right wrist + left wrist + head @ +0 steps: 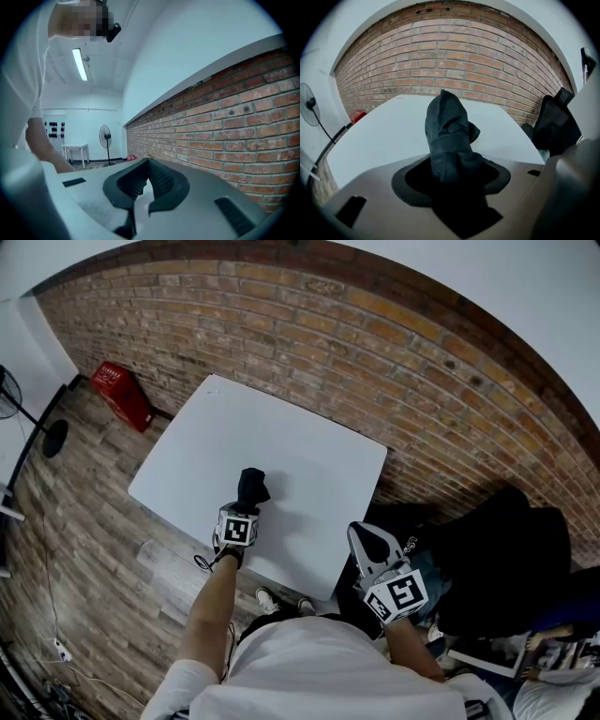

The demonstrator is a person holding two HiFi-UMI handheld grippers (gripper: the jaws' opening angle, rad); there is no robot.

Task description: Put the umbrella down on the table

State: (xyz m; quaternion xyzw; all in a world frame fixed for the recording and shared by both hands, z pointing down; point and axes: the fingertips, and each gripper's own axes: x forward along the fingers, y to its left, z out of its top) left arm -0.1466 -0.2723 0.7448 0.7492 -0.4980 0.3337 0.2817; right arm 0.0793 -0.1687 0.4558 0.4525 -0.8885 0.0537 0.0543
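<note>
Umbrella (pixel 449 136), long axis toward brick wall (pixel 375 362), over table (pixel 281 427), clamped in left gripper (pixel 244 510); right gripper (pixel 146 164) together, empty.

The tongs (pixel 451 176) clamp a black umbrella (pixel 447 126) over the table (pixel 384 136).

Bright, even indoor light; heavy fisheye warp, dark corners.
</note>
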